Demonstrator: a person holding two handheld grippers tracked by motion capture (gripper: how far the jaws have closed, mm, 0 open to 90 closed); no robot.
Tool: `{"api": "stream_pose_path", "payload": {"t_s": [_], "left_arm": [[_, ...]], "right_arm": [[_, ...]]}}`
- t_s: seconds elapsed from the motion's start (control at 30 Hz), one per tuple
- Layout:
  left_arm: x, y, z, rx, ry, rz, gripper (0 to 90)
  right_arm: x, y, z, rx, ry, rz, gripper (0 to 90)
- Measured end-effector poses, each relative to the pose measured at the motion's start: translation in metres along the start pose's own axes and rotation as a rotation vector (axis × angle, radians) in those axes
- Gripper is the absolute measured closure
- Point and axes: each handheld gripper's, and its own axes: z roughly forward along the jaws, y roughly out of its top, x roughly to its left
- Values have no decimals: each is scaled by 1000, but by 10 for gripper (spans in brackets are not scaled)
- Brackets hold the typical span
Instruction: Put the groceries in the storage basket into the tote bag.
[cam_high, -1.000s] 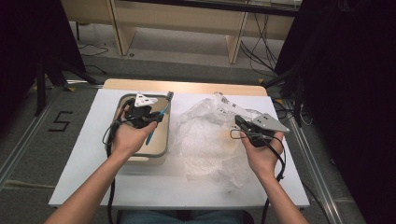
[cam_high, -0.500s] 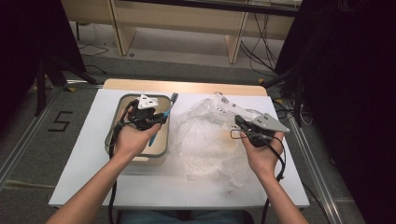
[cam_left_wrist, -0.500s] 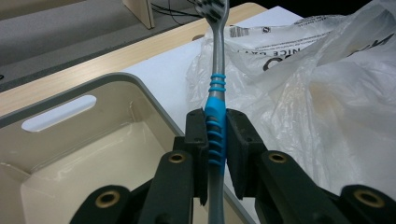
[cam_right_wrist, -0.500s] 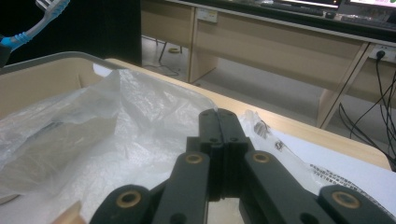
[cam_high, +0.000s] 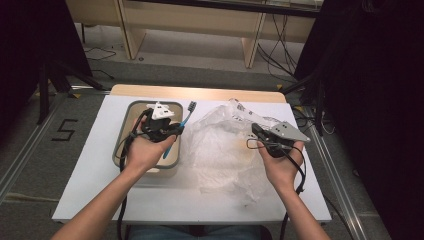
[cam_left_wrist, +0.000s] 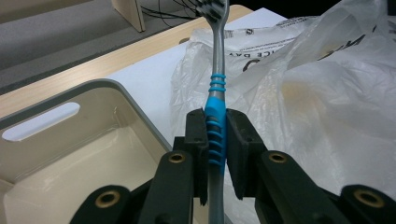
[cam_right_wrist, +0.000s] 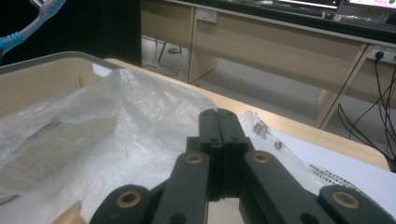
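Note:
A blue and grey toothbrush (cam_high: 181, 126) is held at its ribbed handle by my left gripper (cam_high: 176, 131), which is shut on it. Its bristle head (cam_left_wrist: 212, 8) points away, toward the table's far edge. The brush hangs over the right rim of a beige tray (cam_high: 125, 131) with a grey rim (cam_left_wrist: 107, 86). A crumpled clear plastic bag (cam_high: 220, 150) lies to the right of the tray. My right gripper (cam_high: 256, 130) hovers at the bag's right side with its jaws pressed together (cam_right_wrist: 218, 116). Whether a fold of the bag (cam_right_wrist: 93, 126) is pinched between them I cannot tell.
The white tabletop (cam_high: 90, 165) has a bare wooden strip (cam_high: 200, 92) along its far edge. The inside of the tray (cam_left_wrist: 84, 168) holds nothing that I can see. Wooden desk legs and cables stand on the floor beyond the table.
My left gripper has shifted the toothbrush slightly to the right, toward the bag. The right gripper has not moved.

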Motion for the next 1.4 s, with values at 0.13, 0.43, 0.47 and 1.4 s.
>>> {"api": "stream_pose_path", "payload": {"t_s": [0.13, 0.43, 0.47, 1.4], "left_arm": [[-4, 1, -1, -3, -7, 1, 792], [-11, 2, -5, -10, -28, 9, 792], [-12, 2, -5, -7, -31, 13, 792], [-33, 3, -9, -14, -78, 45, 792]], "right_arm": [[0, 0, 0, -1, 0, -2, 900], [0, 0, 0, -1, 0, -2, 900], [0, 0, 0, -1, 0, -2, 900], [0, 0, 0, 0, 1, -2, 900]]}}
